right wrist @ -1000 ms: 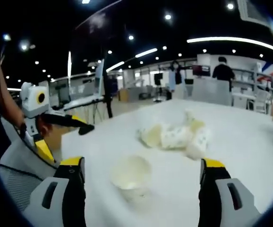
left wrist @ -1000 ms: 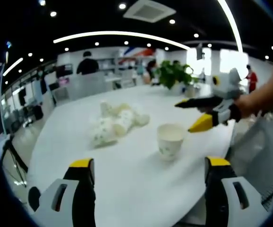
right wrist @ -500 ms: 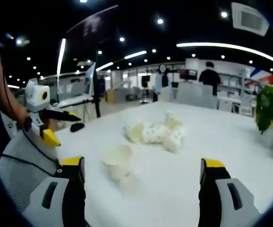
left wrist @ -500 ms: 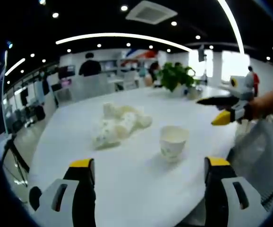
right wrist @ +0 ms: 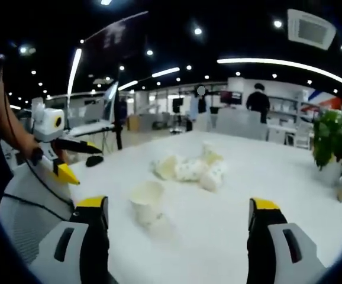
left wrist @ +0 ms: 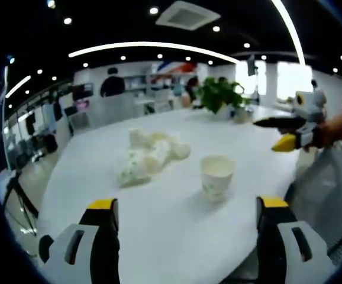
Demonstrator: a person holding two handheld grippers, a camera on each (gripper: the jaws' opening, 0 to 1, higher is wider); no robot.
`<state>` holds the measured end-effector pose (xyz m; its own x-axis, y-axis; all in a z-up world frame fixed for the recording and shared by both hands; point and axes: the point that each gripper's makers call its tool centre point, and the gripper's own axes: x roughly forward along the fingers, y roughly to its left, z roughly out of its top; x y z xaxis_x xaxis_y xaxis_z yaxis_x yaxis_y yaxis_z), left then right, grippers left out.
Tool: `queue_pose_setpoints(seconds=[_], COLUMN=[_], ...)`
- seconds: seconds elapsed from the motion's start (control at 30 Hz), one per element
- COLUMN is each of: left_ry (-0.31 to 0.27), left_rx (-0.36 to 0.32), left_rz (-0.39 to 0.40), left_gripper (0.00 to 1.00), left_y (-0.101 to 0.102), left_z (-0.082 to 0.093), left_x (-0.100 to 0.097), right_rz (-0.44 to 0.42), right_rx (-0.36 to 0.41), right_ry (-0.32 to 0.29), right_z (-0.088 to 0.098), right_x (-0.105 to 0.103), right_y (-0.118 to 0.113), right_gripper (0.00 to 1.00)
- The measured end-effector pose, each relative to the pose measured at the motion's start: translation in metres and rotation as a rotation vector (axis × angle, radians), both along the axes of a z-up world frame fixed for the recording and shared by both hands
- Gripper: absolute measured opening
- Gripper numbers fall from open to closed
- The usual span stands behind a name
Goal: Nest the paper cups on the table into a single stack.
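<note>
An upright paper cup (left wrist: 217,176) stands alone near the middle of the white table (left wrist: 159,236), with a heap of tipped cups (left wrist: 150,154) lying farther off; such cups are judged light, thin-walled and easily crushed, best taken gently across the rim or upper wall. The left gripper (left wrist: 186,236) and right gripper (right wrist: 174,236) both hang wide apart and empty, short of the cup. How many cups the blurred heap holds, and which already nest, cannot be made out.
</note>
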<state>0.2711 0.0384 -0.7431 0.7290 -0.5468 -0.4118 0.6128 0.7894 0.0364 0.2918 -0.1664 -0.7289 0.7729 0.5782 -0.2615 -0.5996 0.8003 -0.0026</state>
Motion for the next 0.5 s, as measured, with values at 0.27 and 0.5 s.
queue_pose_setpoints(seconds=[0.27,0.5], left_ry=[-0.07,0.0], left_rx=[0.093,0.012], left_rz=[-0.061,-0.039], left_gripper=[0.98,0.97], left_y=[-0.002,0.001], left_z=[0.0,-0.002], left_x=[-0.004,-0.004], right_rz=[-0.07,-0.071], right_rx=[0.009,-0.055], right_ry=[0.02,0.032], right_z=[-0.001,-0.009], right_x=[0.002,0.0], right_y=[-0.008,-0.005], right_gripper=[0.96,0.98])
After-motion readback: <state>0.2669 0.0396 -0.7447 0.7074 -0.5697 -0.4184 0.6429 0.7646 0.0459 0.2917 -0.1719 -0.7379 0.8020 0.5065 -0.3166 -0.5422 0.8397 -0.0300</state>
